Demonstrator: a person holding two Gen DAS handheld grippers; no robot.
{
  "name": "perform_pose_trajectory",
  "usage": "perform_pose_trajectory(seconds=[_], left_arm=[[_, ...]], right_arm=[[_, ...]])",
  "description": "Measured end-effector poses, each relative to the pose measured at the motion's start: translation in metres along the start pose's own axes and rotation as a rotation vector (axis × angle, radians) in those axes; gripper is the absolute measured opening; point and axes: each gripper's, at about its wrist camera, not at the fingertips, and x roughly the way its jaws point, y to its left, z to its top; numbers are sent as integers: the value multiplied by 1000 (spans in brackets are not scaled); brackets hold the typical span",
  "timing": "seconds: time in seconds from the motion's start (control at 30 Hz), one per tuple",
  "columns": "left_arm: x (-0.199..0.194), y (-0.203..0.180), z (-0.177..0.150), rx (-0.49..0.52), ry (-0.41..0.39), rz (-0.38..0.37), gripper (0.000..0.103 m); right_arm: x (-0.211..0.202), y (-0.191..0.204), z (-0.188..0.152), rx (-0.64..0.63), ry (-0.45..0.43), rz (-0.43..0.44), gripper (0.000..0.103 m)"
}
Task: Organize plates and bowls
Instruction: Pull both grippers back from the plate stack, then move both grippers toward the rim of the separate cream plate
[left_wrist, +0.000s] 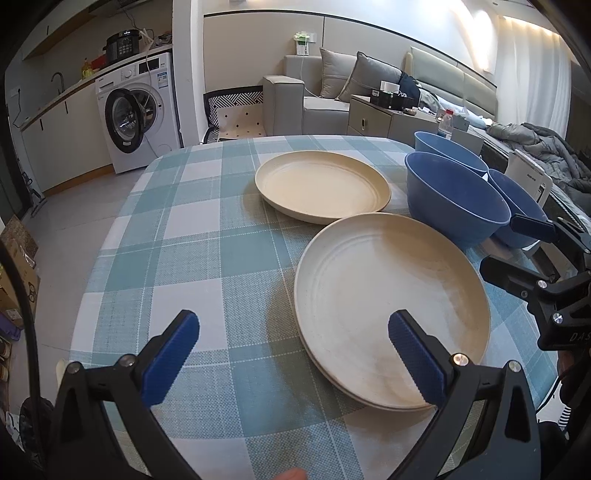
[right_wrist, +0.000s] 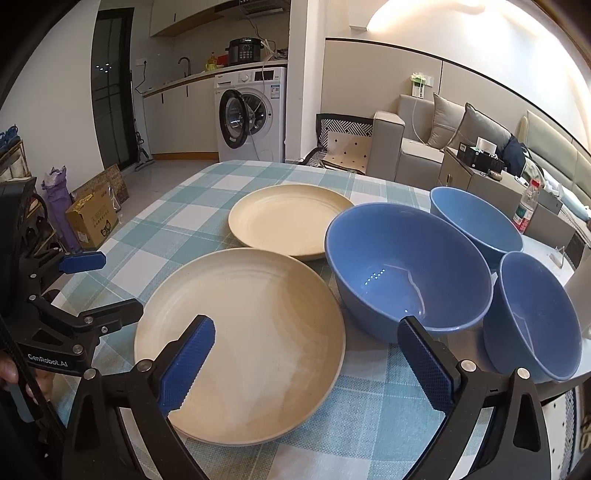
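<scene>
You hold both the left gripper (left_wrist: 293, 363) and right gripper (right_wrist: 308, 363) wide and empty, with most sorting ahead: the near plate (right_wrist: 243, 339) seems stacked on another, the far plate (right_wrist: 288, 218) and three bowls (right_wrist: 406, 273) sit separate.

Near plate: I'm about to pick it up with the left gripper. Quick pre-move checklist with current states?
1. Left gripper open: ok.
2. Right gripper open, holding nothing: ok.
3. Near plate flat on the checked tablecloth: ok; a second rim shows beneath, possibly stacked.
4. Far plate empty, free as a stacking spot: ok.
5. Three blue bowls apart from the near plate: ok.
6. Plate rim between left fingers: not ok.
</scene>
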Motion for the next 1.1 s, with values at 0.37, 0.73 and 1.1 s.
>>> perform_pose_trajectory(seconds=[0.37, 0.73, 1.1], left_arm=[[-2, 12, 4, -37, -16, 27, 103], [2, 28, 9, -80, -25, 51, 103], [9, 28, 23, -88, -23, 35, 103]], right_arm=[[6, -4, 12, 6, -13, 21, 101], [9, -12, 24, 24, -29, 31, 101], [12, -25, 45, 26, -42, 23, 101]])
